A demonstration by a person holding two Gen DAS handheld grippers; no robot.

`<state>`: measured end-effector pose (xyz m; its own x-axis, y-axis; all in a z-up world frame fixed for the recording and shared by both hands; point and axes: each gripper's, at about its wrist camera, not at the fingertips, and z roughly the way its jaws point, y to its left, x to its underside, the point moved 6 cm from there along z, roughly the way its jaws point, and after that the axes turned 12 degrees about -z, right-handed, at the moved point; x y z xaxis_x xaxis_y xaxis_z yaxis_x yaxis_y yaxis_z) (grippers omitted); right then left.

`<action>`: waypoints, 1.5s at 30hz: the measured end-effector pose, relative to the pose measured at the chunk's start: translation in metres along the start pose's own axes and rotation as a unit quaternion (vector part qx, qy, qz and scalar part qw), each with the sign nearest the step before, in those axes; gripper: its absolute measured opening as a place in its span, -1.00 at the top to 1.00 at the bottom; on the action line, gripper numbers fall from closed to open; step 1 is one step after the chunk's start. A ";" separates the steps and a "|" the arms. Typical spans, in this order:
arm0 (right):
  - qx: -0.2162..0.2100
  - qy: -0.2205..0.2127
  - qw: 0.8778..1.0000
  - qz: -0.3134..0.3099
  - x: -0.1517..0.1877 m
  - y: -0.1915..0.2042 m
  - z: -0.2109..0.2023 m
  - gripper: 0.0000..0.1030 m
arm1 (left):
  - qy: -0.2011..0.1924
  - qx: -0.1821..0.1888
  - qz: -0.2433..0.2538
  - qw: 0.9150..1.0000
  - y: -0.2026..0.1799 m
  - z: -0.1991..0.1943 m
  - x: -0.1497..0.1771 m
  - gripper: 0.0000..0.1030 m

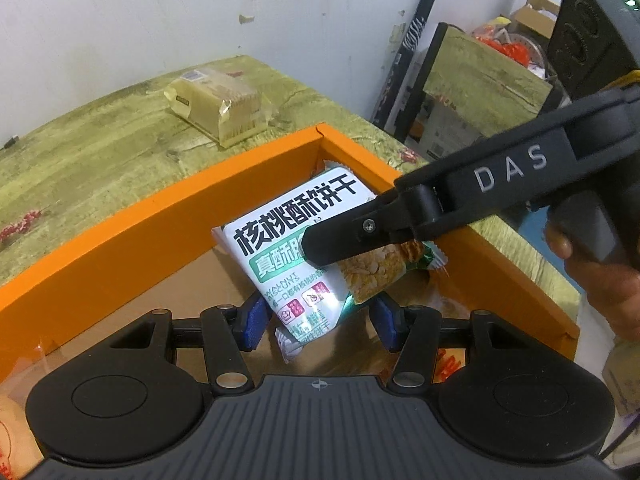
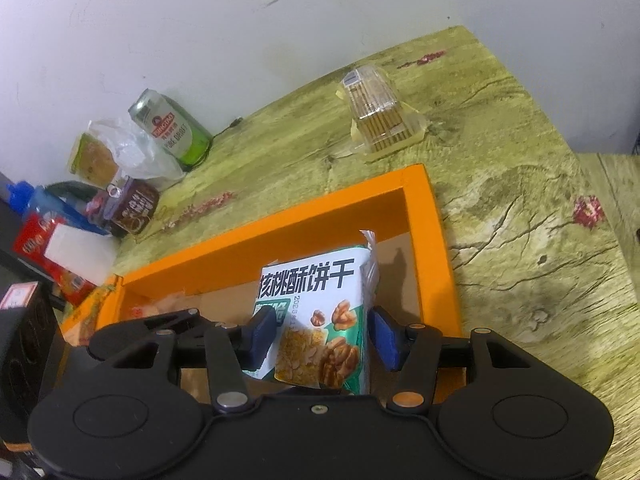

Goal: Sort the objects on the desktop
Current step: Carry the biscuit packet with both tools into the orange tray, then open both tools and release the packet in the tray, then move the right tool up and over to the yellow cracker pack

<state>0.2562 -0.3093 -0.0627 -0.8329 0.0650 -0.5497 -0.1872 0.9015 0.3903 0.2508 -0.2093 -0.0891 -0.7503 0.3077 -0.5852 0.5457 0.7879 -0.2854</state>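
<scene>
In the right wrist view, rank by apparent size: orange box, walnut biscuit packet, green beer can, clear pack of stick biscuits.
1. Orange cardboard box
2. White-and-green walnut biscuit packet, though nearness to the camera enlarges it
3. Clear pack of stick biscuits and green beer can: too alike to rank

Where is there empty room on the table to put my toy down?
Bare tabletop lies right of the orange box, and between the box and the clear biscuit pack. It is crowded far left, around the green can and snack bags, and inside the box, where both claws meet the walnut biscuit packet.

Green-patterned table (image 2: pixel 520 208), orange tray (image 2: pixel 424 216), biscuit pack (image 2: pixel 376 108), can (image 2: pixel 172 128)
</scene>
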 end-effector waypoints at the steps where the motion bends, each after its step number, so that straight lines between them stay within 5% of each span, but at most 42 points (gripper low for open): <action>1: 0.004 -0.001 1.000 -0.007 0.000 0.001 0.000 -0.03 | 0.002 0.000 -0.002 1.000 0.000 0.001 0.000 -0.06; 10: 0.007 -0.019 0.999 -0.032 0.000 0.009 -0.002 -0.38 | 0.004 -0.002 -0.012 1.000 0.005 0.002 0.003 -0.19; 14: 0.005 -0.051 0.998 -0.028 -0.004 0.009 -0.009 -0.58 | 0.001 -0.003 -0.015 1.000 0.006 0.000 0.003 -0.22; 19: -0.015 -0.102 0.995 -0.012 -0.009 0.005 -0.028 -0.58 | -0.005 0.002 -0.017 1.000 0.005 -0.005 0.003 -0.23; 32: -0.059 -0.307 0.945 0.092 0.069 -0.049 -0.108 -0.69 | -0.008 0.039 -0.058 0.998 0.013 -0.001 -0.001 -0.31; 45: -0.093 -0.329 0.928 0.148 0.092 -0.094 -0.111 -0.69 | -0.002 0.050 -0.078 0.996 0.004 0.009 -0.003 -0.40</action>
<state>0.1398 -0.4354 -0.0682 -0.3757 0.6005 -0.7059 -0.1386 0.7167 0.6835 0.2587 -0.2120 -0.0952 -0.8273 0.1834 -0.5310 0.4572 0.7689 -0.4468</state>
